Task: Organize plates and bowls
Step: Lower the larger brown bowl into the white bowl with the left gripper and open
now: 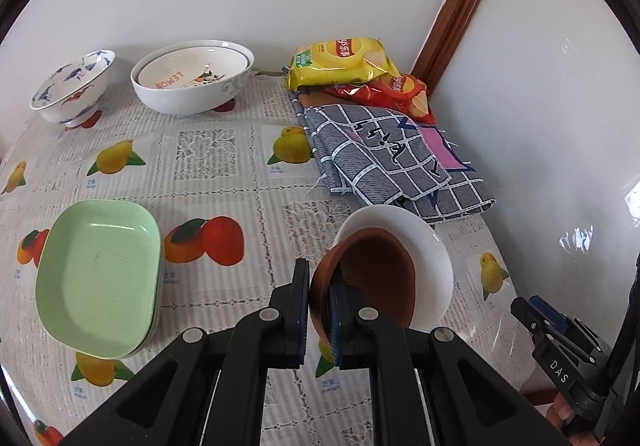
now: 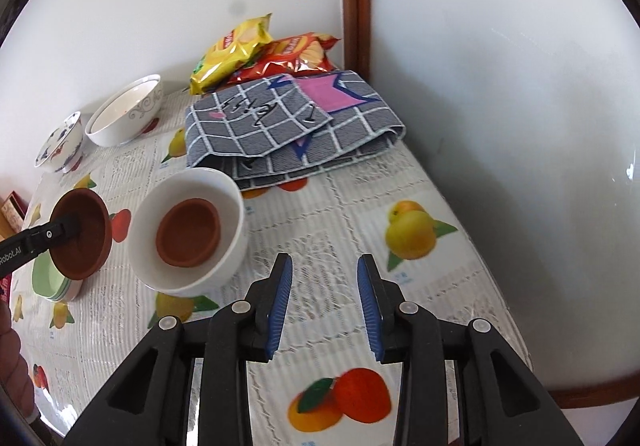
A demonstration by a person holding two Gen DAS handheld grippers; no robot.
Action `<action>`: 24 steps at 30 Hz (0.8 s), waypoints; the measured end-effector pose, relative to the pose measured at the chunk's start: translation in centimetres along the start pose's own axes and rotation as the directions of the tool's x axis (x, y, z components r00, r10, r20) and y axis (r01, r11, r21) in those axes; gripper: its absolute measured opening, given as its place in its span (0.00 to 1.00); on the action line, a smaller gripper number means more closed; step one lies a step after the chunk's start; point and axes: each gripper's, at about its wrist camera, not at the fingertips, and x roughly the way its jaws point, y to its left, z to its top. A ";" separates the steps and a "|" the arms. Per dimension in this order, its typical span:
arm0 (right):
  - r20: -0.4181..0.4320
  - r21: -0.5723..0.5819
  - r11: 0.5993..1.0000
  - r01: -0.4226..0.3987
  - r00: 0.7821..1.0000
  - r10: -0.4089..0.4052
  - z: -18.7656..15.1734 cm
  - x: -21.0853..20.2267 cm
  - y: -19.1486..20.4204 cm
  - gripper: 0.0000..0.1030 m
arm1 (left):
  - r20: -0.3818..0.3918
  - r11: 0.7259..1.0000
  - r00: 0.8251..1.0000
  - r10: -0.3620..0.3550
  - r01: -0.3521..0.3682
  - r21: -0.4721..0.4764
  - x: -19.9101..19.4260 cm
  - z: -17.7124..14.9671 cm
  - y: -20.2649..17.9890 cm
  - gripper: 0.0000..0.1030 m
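Holding the left tool (image 1: pixel 320 310) clamped on the brown bowl's (image 1: pixel 372 278) rim, right tool (image 2: pixel 325 306) apart and empty, I judged it best kept level toward the tabletop's left-edge green plates (image 1: pixel 100 278).

Your left gripper (image 1: pixel 320 310) holds a small bowl (image 1: pixel 372 278) by its rim, above the table (image 1: pixel 224 181). Just right of it stands a larger bowl (image 2: pixel 188 234) with a second small bowl (image 2: pixel 188 236) inside. Left of your left gripper lies a stack of trays (image 1: pixel 100 278). At the far edge, two nested bowls (image 1: pixel 192 77) stand right of a footed bowl (image 1: pixel 72 85). A folded cloth (image 1: pixel 392 157) lies far right; two snack bags (image 1: pixel 344 63) lie behind it in the corner.
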 end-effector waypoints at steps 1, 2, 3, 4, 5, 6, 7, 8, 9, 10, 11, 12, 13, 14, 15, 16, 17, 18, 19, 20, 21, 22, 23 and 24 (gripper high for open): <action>0.001 0.007 1.000 0.001 1.000 -0.001 -0.2 0.0 -0.5 0.33 | -0.004 1.000 1.000 0.000 0.000 0.006 0.3 0.1 -0.4 0.09; 0.001 0.013 1.000 0.003 1.000 -0.003 -0.3 0.0 -0.9 0.33 | -0.009 1.000 1.000 0.001 -0.001 0.011 0.6 0.1 -0.8 0.09; -0.001 0.019 1.000 0.004 1.000 -0.004 -0.5 0.0 -1.3 0.33 | -0.015 1.000 1.000 0.005 -0.005 0.013 0.9 0.2 -1.1 0.09; -0.003 0.027 1.000 0.005 1.000 -0.005 -0.7 0.0 -1.9 0.33 | -0.017 1.000 1.000 0.008 -0.008 0.016 1.2 0.2 -1.4 0.09; -0.005 0.035 0.999 0.007 1.000 -0.006 -0.9 0.0 -2.3 0.33 | -0.019 1.000 1.000 0.008 -0.008 0.024 1.4 0.2 -1.7 0.09; -0.007 0.043 0.999 0.007 1.000 -0.007 -1.1 0.1 -2.7 0.33 | -0.024 1.000 1.000 0.008 -0.007 0.030 1.8 0.3 -2.0 0.09; -0.011 0.053 0.999 0.009 1.000 -0.008 -1.3 0.2 -3.1 0.33 | -0.029 1.000 1.000 0.009 -0.008 0.031 2.1 0.3 -2.2 0.09; -0.014 0.061 0.998 0.010 1.000 -0.009 -1.4 0.3 -3.5 0.33 | -0.033 0.999 0.999 0.011 -0.010 0.030 2.4 0.4 -2.4 0.09; -0.017 0.066 0.998 0.012 1.000 -0.011 -1.6 0.4 -3.7 0.33 | -0.036 0.999 0.999 0.011 -0.010 0.032 2.8 0.5 -2.6 0.09; -0.021 0.072 0.997 0.013 1.000 -0.012 -1.7 0.5 -4.0 0.33 | -0.038 0.999 0.999 0.011 -0.010 0.034 3.1 0.6 -2.8 0.09; -0.025 0.075 0.997 0.014 1.000 -0.013 -1.8 0.6 -4.2 0.33 | -0.041 0.999 0.999 0.011 -0.010 0.033 3.4 0.6 -2.8 0.09; -0.029 0.076 0.997 0.016 0.999 -0.014 -1.9 0.7 -4.4 0.33 | -0.043 0.999 0.999 0.011 -0.009 0.032 3.6 0.7 -2.9 0.09; -0.030 0.077 0.997 0.018 0.999 -0.015 -1.9 0.7 -4.6 0.33 | -0.047 0.999 0.999 0.010 -0.009 0.031 4.0 0.8 -3.0 0.09; -0.030 0.077 0.997 0.019 0.999 -0.016 -2.0 0.7 -4.7 0.33 | -0.051 0.999 0.999 0.011 -0.009 0.031 4.3 0.8 -3.1 0.09; -0.028 0.078 0.997 0.019 0.999 -0.017 -1.9 0.8 -4.8 0.33 | -0.055 0.999 0.998 0.011 -0.010 0.031 4.6 0.9 -3.2 0.09; -0.028 0.079 0.997 0.020 0.999 -0.018 -1.9 0.9 -4.8 0.33 | -0.059 1.000 0.998 0.011 -0.009 0.030 5.0 0.9 -3.2 0.09; -0.028 0.080 0.997 0.021 0.999 -0.019 -1.9 0.9 -4.9 0.33 | -0.065 1.000 0.998 0.009 -0.007 0.029 5.3 1.0 -3.3 0.09; -0.028 0.081 0.997 0.021 0.999 -0.018 -1.9 0.9 -5.0 0.33 | -0.071 1.000 0.997 0.009 -0.006 0.031 5.7 1.1 -3.4 0.09; -0.028 0.081 0.996 0.020 0.999 -0.018 -1.9 1.0 -5.0 0.33 | -0.073 0.999 0.997 0.009 -0.007 0.033 5.9 1.1 -3.5 0.09; -0.028 0.081 0.997 0.020 0.999 -0.018 -1.8 1.1 -5.0 0.33 | -0.076 0.999 0.997 0.010 -0.007 0.034 6.2 1.0 -3.5 0.09; -0.029 0.080 0.997 0.022 0.999 -0.019 -1.8 1.2 -5.0 0.33 | -0.082 0.999 0.997 0.010 -0.007 0.033 6.5 1.0 -3.5 0.09; -0.032 0.080 0.997 0.024 0.999 -0.021 -1.7 1.4 -5.0 0.33 | -0.086 1.000 0.996 0.009 -0.006 0.030 6.7 1.0 -3.5 0.09; -0.036 0.079 0.997 0.025 0.999 -0.022 -1.7 1.5 -5.0 0.33 | -0.091 1.000 0.996 0.007 -0.005 0.026 7.0 1.0 -3.4 0.09; -0.039 0.078 0.997 0.025 0.999 -0.022 -1.8 1.6 -5.0 0.33 | -0.093 1.000 0.996 0.004 -0.002 0.024 7.1 1.0 -3.4 0.09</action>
